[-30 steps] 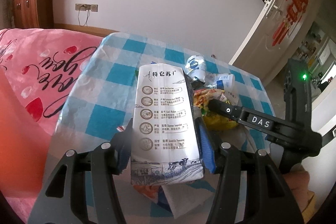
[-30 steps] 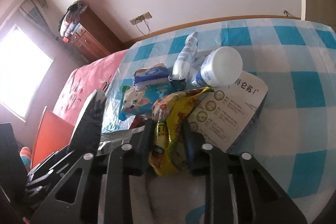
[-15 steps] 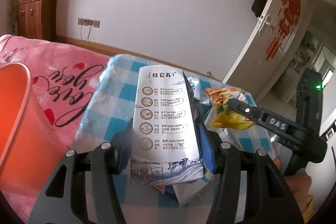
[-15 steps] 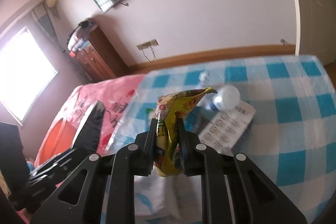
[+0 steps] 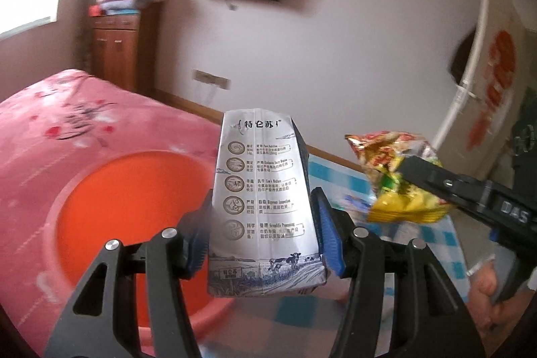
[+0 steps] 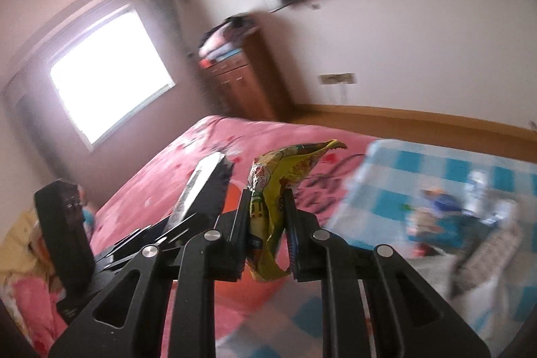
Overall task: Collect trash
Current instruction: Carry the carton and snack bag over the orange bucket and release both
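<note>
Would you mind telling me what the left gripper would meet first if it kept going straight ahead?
Probably the orange basin, which lies beyond the milk carton that the left gripper holds; depth is unclear.

The milk carton stands between the left gripper's fingers, above the basin — bed behind; right of it, the snack wrapper in the right gripper.

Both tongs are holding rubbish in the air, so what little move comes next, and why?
Probably carry the milk carton a little further left over the orange bin and let go: the left tongs grip it just beside the bin's opening, while the right tongs hold a yellow snack bag.
</note>
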The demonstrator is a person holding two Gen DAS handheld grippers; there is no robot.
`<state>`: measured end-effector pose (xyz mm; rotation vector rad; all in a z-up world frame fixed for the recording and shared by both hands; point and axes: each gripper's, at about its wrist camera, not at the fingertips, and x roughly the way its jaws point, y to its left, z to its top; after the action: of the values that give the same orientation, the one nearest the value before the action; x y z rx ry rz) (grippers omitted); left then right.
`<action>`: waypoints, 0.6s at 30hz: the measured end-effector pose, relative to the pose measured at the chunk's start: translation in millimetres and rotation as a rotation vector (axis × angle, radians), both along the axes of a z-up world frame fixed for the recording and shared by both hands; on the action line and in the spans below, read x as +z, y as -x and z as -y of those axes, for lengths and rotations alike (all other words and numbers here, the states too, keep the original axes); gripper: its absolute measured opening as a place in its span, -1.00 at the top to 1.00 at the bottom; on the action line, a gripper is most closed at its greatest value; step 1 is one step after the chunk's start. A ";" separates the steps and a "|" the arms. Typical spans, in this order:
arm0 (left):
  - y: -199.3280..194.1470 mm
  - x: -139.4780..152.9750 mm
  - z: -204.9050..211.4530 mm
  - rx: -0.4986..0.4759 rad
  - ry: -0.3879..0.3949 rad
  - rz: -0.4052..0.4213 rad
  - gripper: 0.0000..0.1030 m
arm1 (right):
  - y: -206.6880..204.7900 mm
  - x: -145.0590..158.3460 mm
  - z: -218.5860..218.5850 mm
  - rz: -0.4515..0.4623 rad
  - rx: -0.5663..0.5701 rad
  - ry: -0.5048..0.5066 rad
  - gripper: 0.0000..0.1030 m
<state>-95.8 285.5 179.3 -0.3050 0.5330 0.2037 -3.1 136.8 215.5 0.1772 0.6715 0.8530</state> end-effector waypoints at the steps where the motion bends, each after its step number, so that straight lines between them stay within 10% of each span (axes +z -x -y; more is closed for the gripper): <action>1: 5.1 -1.5 -12.5 0.029 0.000 -0.003 -0.11 | 2.6 0.5 -14.5 0.001 0.029 0.004 0.61; 9: 22.7 -24.5 -66.3 0.179 -0.006 -0.051 -0.10 | 17.4 -23.9 -105.8 -0.016 0.169 0.095 0.56; 12: 22.9 -32.7 -72.7 0.227 -0.036 -0.083 -0.43 | 16.5 -44.4 -121.3 -0.050 0.176 0.143 0.48; 16: 25.6 -35.4 -73.5 0.292 -0.120 -0.116 -0.65 | 19.7 -51.7 -110.2 -0.041 0.124 0.148 -0.44; 18: 24.7 -34.9 -71.6 0.307 -0.145 -0.124 -0.72 | 19.0 -51.3 -98.7 -0.027 0.082 0.143 -0.57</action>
<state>-120.5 357.1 144.3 -0.2328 0.5892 0.5592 -22.1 235.6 164.2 0.0327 0.7667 0.8785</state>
